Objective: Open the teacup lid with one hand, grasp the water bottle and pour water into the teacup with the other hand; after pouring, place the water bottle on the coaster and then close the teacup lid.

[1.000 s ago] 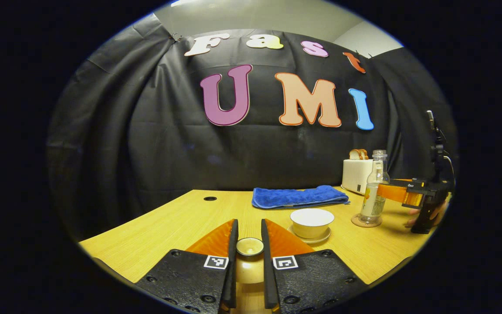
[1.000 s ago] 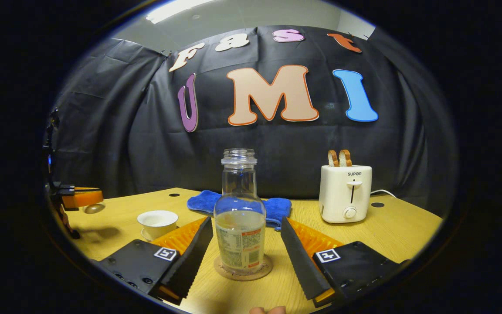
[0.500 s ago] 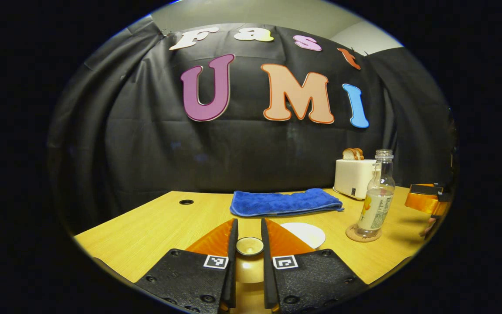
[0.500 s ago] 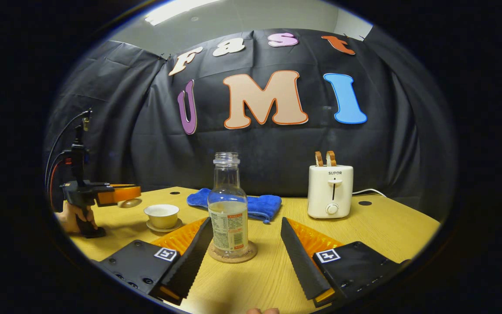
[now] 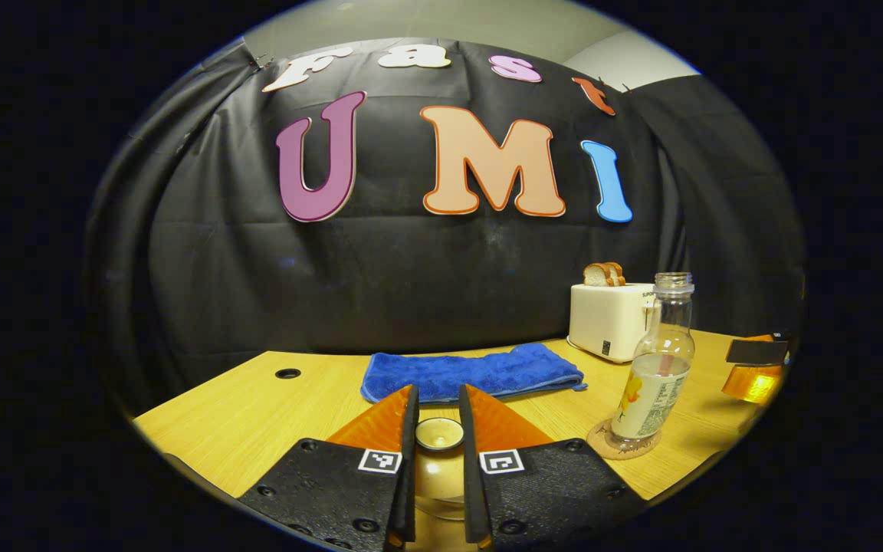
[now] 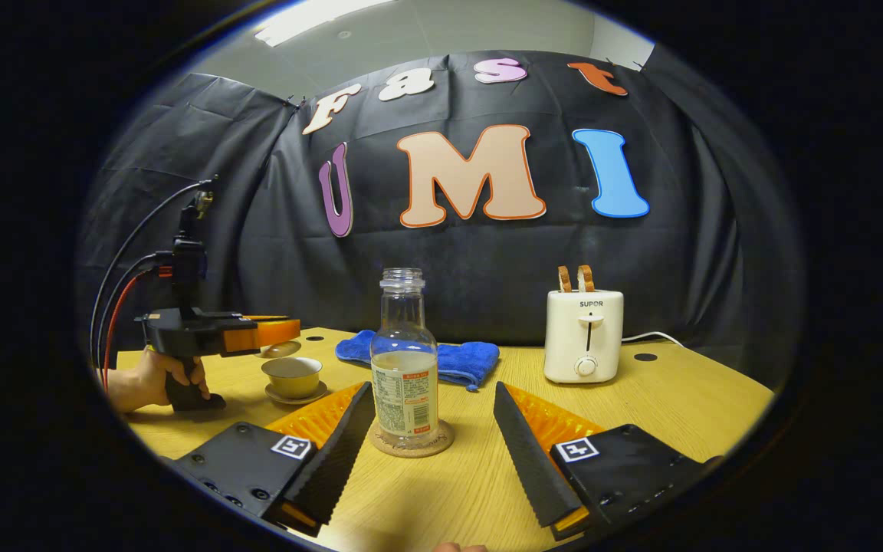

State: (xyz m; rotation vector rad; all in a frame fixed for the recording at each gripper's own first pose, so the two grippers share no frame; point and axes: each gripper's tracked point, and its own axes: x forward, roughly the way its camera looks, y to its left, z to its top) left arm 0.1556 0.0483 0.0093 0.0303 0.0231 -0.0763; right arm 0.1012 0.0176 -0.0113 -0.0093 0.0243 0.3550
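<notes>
My left gripper (image 5: pixel 438 468) has its fingers pinching the lid's small knob (image 5: pixel 439 433), smooth brittle ceramic I'd keep gripped there, above the teacup (image 6: pixel 291 376), while my right gripper (image 6: pixel 434 452) fingers stand spread before the water bottle (image 6: pixel 404 360) on its coaster (image 6: pixel 412 441)

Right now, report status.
Left gripper shut on lid, above teacup. Right gripper open, bottle on coaster. Path clear.
</notes>
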